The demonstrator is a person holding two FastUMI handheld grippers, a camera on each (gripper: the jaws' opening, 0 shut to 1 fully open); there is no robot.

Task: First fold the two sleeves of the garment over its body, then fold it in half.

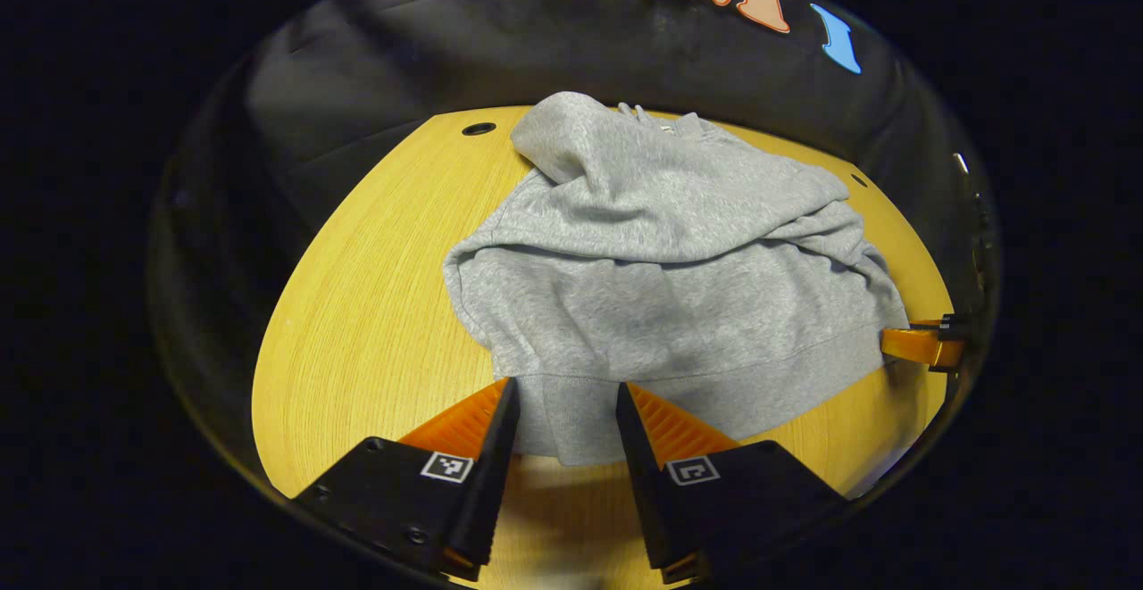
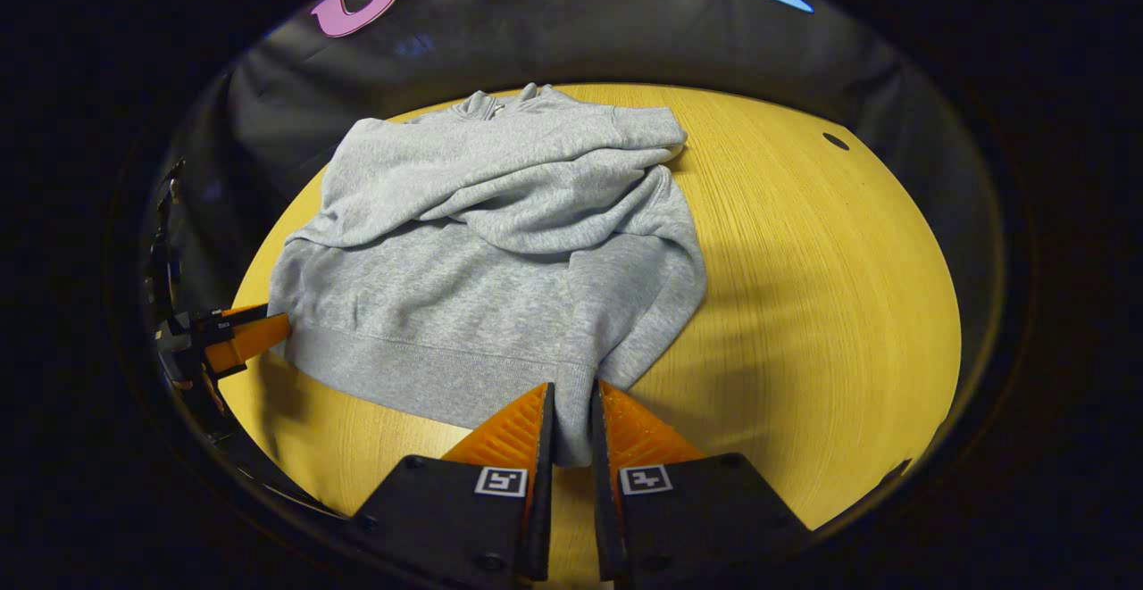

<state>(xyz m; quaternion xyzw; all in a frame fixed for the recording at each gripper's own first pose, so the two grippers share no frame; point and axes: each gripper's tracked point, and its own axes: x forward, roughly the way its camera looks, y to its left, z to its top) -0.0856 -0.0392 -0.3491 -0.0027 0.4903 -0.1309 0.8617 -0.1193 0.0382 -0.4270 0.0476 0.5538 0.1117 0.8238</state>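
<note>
Grey sweatshirt (image 2: 500, 242) spread mid-desk (image 2: 804, 304), sleeves already across body, hem at near edge. Right claw (image 2: 571, 425) pinching hem corner; left claw (image 1: 563, 420) spread, straddling the opposite corner.

Garment (image 1: 661, 286): lies on the bench (image 1: 357, 322), both sleeves folded across its body, collar toward 12 o'clock, hem toward 6 o'clock. Left tongs (image 1: 561, 407): at 6 o'clock in the left gripper view, straddling the hem's left corner. Right tongs (image 2: 571, 411): at 6 o'clock in the right gripper view, closed on the hem's right corner.
</note>
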